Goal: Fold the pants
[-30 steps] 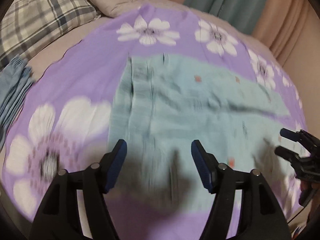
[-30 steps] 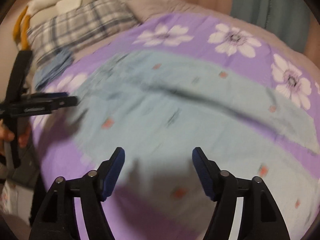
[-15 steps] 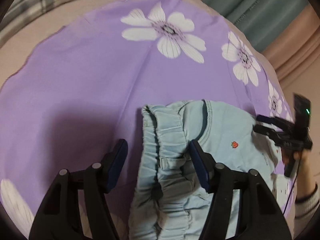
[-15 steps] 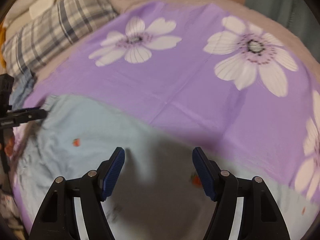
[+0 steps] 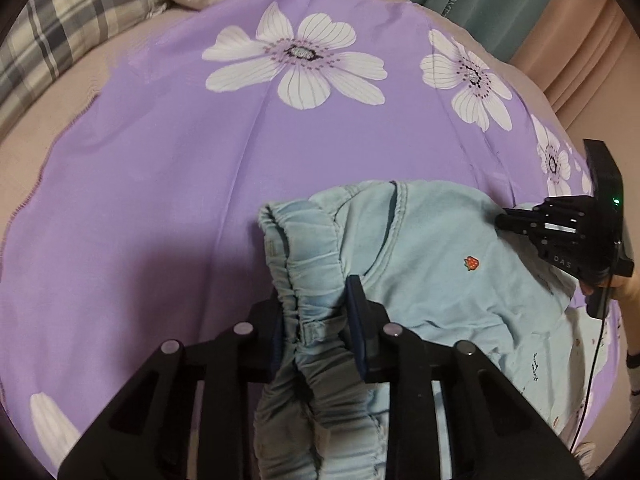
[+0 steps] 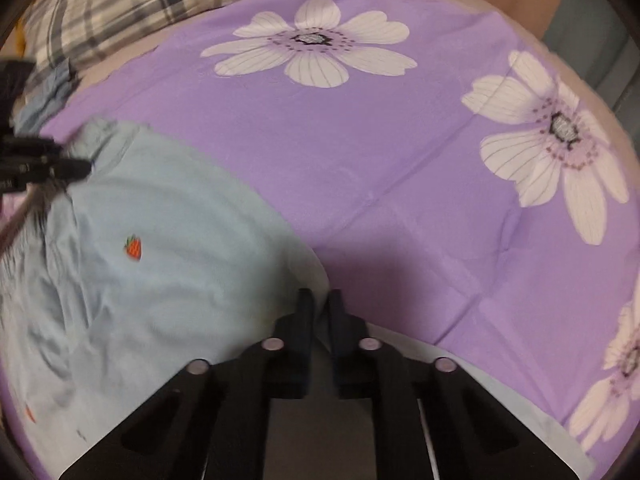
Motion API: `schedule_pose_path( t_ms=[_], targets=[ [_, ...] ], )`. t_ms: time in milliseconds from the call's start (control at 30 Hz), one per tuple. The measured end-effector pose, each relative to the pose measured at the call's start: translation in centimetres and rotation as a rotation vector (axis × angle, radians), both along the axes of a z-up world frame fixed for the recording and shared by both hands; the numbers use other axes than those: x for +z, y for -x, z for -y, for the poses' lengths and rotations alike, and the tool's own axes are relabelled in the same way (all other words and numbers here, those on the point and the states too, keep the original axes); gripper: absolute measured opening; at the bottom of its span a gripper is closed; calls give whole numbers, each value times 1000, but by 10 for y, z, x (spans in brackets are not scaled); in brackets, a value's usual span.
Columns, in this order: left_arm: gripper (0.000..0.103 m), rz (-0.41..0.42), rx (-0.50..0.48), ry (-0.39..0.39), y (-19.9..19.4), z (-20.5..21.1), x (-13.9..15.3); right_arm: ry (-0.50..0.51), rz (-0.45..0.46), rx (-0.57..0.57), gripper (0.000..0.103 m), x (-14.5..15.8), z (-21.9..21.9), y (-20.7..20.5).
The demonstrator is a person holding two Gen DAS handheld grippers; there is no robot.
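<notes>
Light-blue pants (image 5: pixel 432 264) of soft denim are laid on the smooth purple floral sheet (image 5: pixel 160 200). The gathered elastic waistband is being closed upon by the left gripper (image 5: pixel 316 320); a thin edge is pinched by the right gripper (image 6: pixel 320 312).

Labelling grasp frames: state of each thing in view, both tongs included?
Light blue strawberry-print pants: lying on the sheet, bunched at the elastic waistband.
Left tongs: closing on the waistband.
Right tongs: shut on the pants' edge.
Purple flowered sheet: spread flat.
</notes>
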State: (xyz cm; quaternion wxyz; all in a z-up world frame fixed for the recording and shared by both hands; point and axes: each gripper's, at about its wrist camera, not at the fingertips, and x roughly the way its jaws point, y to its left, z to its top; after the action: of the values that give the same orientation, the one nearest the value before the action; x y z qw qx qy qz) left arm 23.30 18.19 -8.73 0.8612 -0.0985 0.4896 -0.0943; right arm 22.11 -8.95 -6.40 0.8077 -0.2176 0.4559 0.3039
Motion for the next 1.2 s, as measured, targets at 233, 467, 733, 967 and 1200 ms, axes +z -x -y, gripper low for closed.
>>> schedule_pose_path(
  t_ms=[233,467,733,967,1200],
  targets=[
    [24,113,-18,-19,33,5,32,-51,163,-50,5,57,33,65],
    [24,278,-124,-50,108,16,51,-17,301,2,5,94,51,158],
    [47,225,-171,-185,167,13,15,45,318,79,5,78,44,258],
    [44,96,63,-84,188,-41,-10,158,259,149,5,19,15,294],
    [45,177,93,-25,208,-13,21,197,215,141,11,6,14,290]
  ],
)
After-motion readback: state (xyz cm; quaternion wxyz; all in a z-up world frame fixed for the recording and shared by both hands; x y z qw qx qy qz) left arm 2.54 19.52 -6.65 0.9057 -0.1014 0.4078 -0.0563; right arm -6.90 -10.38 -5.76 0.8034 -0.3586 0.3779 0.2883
